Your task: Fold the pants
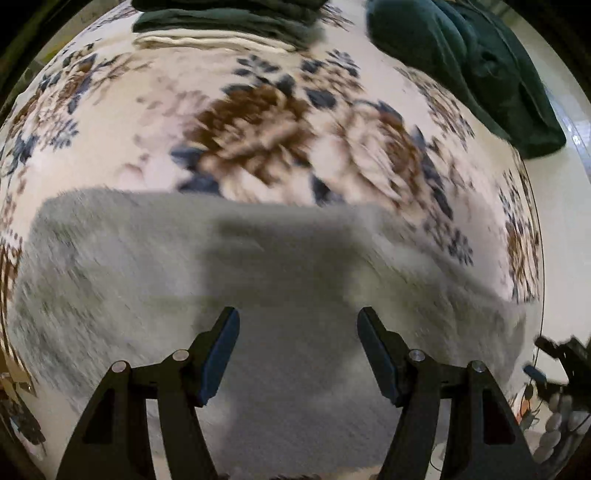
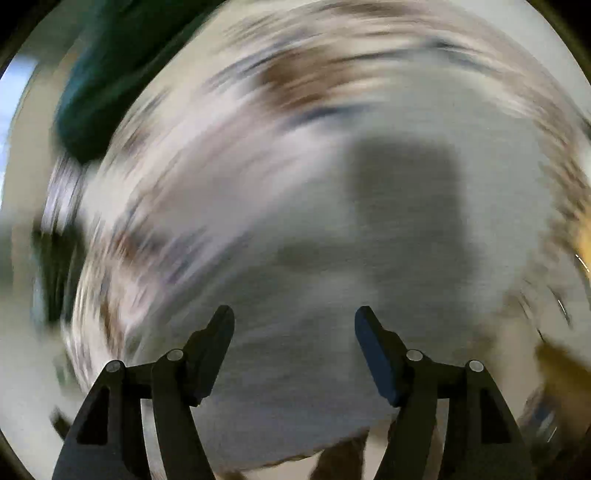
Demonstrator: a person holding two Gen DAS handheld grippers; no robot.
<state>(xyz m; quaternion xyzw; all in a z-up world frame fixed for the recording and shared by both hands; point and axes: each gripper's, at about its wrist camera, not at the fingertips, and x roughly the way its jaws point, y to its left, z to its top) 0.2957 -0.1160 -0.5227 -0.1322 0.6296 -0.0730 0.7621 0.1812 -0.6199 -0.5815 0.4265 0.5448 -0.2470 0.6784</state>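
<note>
Both the left tongs and right tongs gape wide and empty over grey pants flat on the floral bedspread, whose clear far edge and green folded clothes only the left view resolves.

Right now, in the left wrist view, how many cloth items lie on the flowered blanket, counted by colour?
Grey: 1, the pants under the open left tool.
Dark green: 2, a loose garment at the far right and a folded piece on the far stack.
Cream: 1, a folded piece under that green one.
Total: 4.
The stack is partly cut off.
</note>
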